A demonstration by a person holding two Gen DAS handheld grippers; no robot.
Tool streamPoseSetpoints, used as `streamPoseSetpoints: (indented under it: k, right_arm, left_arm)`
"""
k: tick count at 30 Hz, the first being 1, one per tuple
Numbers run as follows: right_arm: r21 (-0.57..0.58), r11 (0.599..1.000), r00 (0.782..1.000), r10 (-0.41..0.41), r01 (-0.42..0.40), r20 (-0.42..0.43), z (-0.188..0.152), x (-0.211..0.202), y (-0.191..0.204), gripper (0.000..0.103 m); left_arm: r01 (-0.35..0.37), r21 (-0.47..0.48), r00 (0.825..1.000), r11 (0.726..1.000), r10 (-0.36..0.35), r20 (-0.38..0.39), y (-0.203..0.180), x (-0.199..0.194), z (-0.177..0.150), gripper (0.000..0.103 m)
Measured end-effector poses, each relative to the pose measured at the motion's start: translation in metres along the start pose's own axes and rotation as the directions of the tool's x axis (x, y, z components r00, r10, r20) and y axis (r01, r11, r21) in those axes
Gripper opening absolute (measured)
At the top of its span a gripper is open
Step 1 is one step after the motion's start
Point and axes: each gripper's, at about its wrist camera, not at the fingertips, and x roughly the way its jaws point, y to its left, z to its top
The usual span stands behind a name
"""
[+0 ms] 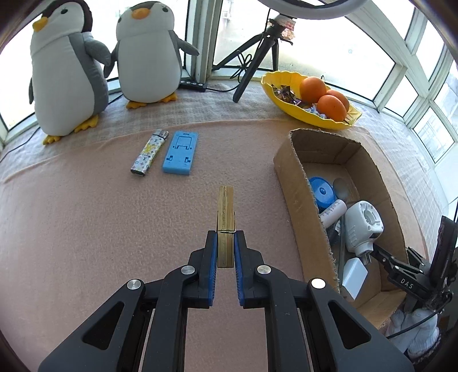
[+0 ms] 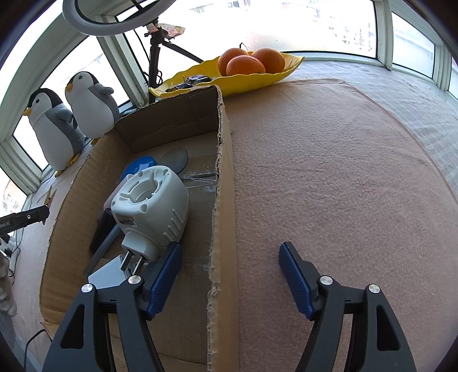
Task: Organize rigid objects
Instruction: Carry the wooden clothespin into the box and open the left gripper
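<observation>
Two claws: the left claw (image 1: pixel 225 249) clenches a gold bar (image 1: pixel 225 220); the right claw (image 2: pixel 230 274) gapes released, straddling the cardboard box (image 2: pixel 224 200) wall at 12 o'clock.

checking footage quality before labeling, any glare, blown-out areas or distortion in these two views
Left wrist view: windows behind the penguins are blown out white; fisheye bends the cardboard box; the gold bar in the left gripper stays sharp. Right wrist view: upper window is fully overexposed, the box wall curves strongly, and the open right gripper is evenly lit.
</observation>
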Motion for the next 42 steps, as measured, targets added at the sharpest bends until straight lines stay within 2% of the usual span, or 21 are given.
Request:
streamPoseSetpoints:
  k: [12,28,42]
  right_arm:
    - [-0.001,1.000,1.000,-0.003,0.003,-0.001,0.001,0.000,-0.001,0.068]
    - [-0.007,1.000,1.000,-0.009,0.009,-0.005,0.001,0.001,-0.002,0.068]
    - [-0.012,1.000,1.000,-0.022,0.022,-0.009,0.000,0.002,-0.002,0.068]
  left_arm:
    - [0.069,0.138,0.997,0.988,-0.072,0.019,-0.072,0.004,0.027,0.010]
    - [0.082,0.209,0.997,0.975,-0.080,-0.022,-0.112,0.027,0.038,0.010]
    - [0.068,0.238,0.997,0.969,-0.062,-0.035,-0.123,0.036,0.038,0.010]
